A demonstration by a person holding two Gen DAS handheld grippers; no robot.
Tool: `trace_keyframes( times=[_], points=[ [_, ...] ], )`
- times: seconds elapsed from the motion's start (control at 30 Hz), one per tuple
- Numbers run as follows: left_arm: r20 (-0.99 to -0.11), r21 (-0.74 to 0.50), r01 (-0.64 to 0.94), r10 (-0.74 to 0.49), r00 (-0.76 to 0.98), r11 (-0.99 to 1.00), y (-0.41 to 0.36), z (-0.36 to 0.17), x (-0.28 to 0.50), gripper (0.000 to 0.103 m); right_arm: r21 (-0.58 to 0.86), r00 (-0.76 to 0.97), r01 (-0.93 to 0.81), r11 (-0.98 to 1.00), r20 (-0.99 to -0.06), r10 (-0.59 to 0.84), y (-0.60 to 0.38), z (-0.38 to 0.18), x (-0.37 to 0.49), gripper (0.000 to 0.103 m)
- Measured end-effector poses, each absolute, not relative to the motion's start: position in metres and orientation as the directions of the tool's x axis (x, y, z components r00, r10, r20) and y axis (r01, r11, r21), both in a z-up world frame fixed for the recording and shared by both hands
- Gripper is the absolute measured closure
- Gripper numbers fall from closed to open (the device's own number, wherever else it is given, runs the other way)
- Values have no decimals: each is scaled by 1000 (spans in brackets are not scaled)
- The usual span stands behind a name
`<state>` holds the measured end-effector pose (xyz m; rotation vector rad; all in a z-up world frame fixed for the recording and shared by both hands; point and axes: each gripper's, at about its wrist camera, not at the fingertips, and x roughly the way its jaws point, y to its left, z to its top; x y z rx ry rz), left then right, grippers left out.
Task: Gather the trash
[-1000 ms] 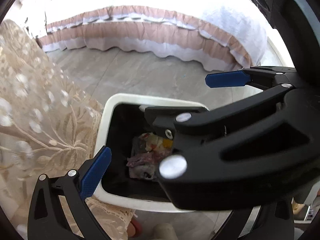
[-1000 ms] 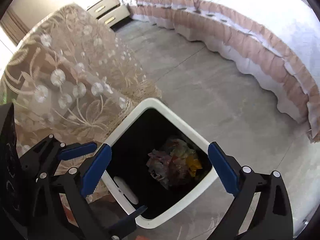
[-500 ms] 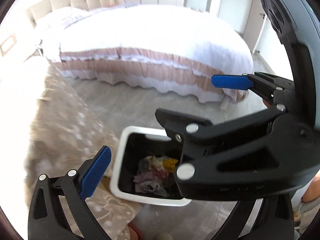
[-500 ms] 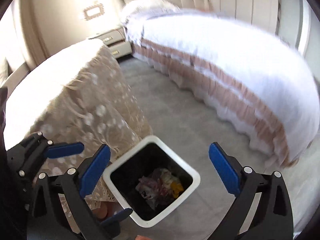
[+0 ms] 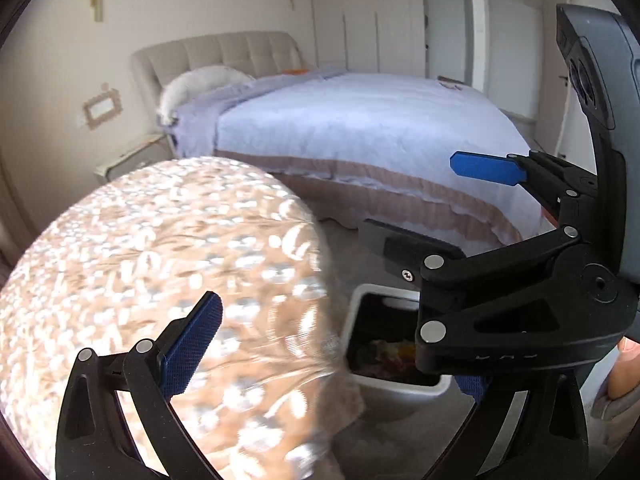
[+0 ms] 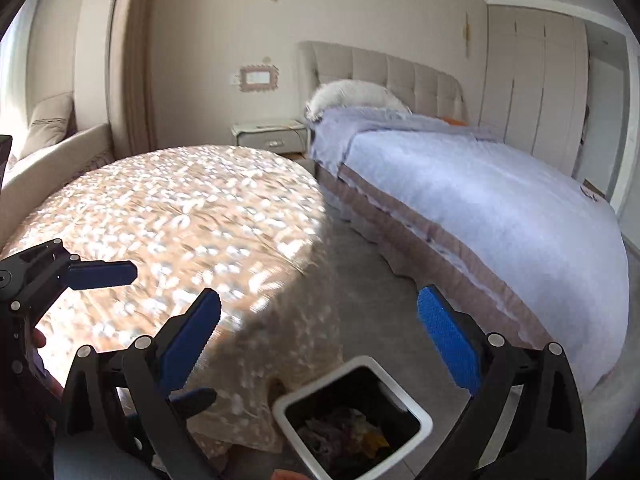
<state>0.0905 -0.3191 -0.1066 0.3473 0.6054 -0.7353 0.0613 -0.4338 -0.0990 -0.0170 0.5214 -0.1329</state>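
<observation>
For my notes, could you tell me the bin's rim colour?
White rim, black inside; clearest in the right wrist view.

A home bedroom, sunlit. Made double bed (image 6: 500, 200) with pale quilt, pink-frilled valance and tufted beige headboard (image 6: 392, 76); white pillow (image 6: 352, 96) at its head; small nightstand (image 6: 272, 136) beside it. Floor-to-ceiling fitted wardrobes (image 6: 532, 88) along the far wall. Round table under a lace cloth (image 6: 168, 216) near the bed, cushioned seat (image 6: 52, 152) behind. White waste bin (image 6: 352, 420) on grey floor.
</observation>
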Motion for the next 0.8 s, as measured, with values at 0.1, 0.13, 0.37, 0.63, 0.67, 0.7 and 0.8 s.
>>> trace_keyframes(
  times=[0.1,0.13,0.37,0.63,0.67,0.7,0.8],
  points=[
    [-599,83,684,-513,615,725,-296,-95,90,5,-69,884,94,993,-454,-115,-409,-85,64,5],
    [-595,78,677,-511,621,732,-290,-93,90,5,-83,893,85,993,-435,-112,-398,-80,64,5],
    [-550,55,567,-448,704,822,-222,-73,96,5,-183,940,31,983,-328,-91,-326,-51,72,5],
    [-517,50,465,-375,770,884,-163,-61,99,5,-87,942,39,995,-329,-66,-282,-45,89,5],
    [-511,52,444,-358,781,894,-155,-60,99,5,-71,940,39,997,-337,-61,-278,-45,91,5],
    [-509,54,429,-345,789,902,-147,-60,99,5,-52,936,37,998,-348,-53,-276,-46,96,5],
    [-496,65,379,-300,815,923,-128,-59,99,5,6,928,16,1000,-372,-12,-269,-43,102,5]
  ],
)
